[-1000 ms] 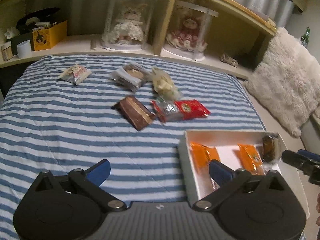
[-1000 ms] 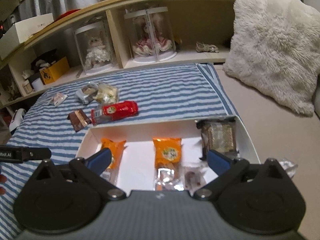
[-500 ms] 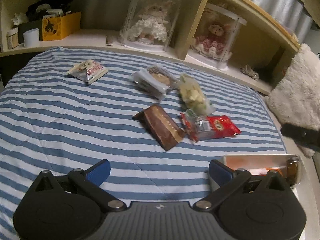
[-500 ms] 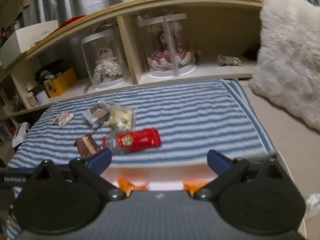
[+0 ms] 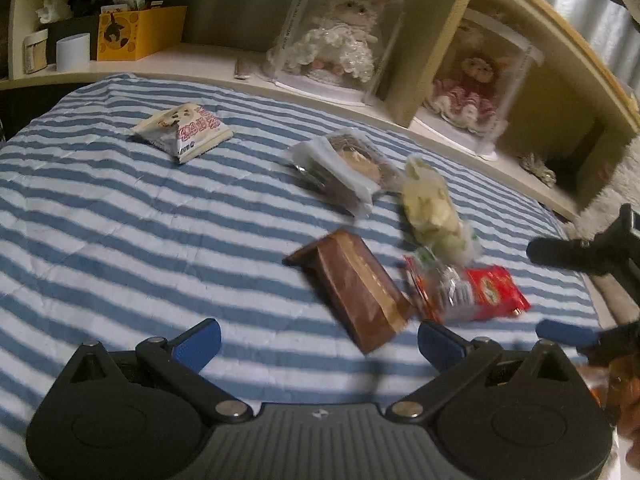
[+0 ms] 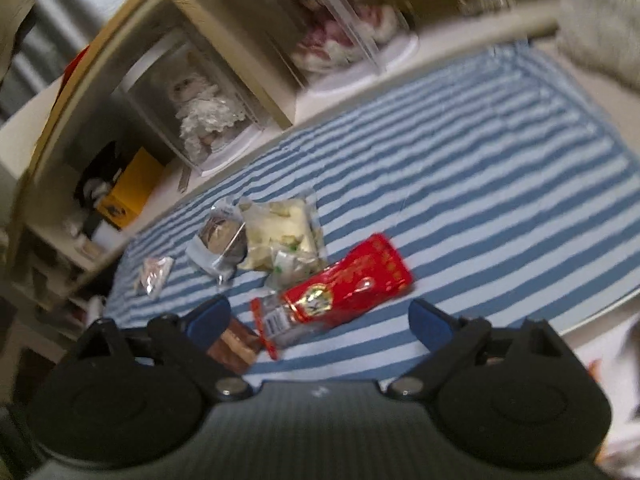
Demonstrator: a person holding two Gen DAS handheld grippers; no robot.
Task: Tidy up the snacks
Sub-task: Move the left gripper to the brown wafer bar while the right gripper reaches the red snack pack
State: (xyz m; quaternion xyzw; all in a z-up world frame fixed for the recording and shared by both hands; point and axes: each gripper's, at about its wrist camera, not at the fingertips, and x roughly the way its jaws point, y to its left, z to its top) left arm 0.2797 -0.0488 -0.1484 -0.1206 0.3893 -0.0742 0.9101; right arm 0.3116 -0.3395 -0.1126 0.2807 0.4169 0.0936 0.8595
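Reaching toward the loose snacks on the striped bedcover, step in hand judged as the approach for another pick, nothing yet gripped. Left gripper spread wide and empty, low over the cover, just short of the brown bar. Right gripper likewise wide and empty, tilted, with the red packet lying between and just ahead of its fingertips, not touched. Remaining loose: pale yellow packet beside the red packet, clear-wrapped biscuit pack beyond it, white-and-pink packet well apart at the far left. Collecting box barely visible, only a blurred pale edge at the right of the right wrist view. Next move judged to call for lowering one gripper around a packet's narrow width and closing gently; soft wrapper and soft bedding likely to yield.
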